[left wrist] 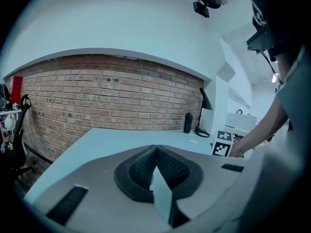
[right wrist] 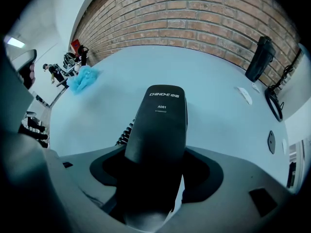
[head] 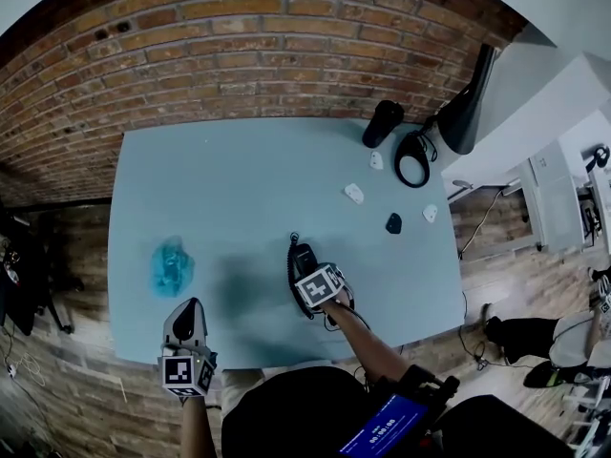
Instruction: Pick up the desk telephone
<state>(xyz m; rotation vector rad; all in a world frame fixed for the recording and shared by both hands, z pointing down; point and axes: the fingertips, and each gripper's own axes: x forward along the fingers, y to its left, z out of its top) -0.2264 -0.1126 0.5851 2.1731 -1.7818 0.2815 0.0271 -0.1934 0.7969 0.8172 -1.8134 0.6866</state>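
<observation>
The black desk telephone (head: 302,256) lies near the front of the pale blue table (head: 229,179). My right gripper (head: 311,271) points steeply down over it, marker cube on top. In the right gripper view the handset (right wrist: 160,115) fills the gap between the jaws of my right gripper (right wrist: 155,161), which is shut on it. The coiled cord (right wrist: 125,132) shows to its left. My left gripper (head: 190,307) hangs at the table's front edge, left of the phone. In its own view my left gripper (left wrist: 156,148) is shut with nothing between its pads.
A crumpled blue thing (head: 172,265) lies on the table's left side. At the back right stand a black bottle (head: 383,123), a cable loop (head: 412,158) and a black lamp (head: 468,103). Small white pieces (head: 354,194) and a black one (head: 393,223) lie right of the middle. A brick wall (head: 239,55) backs the table.
</observation>
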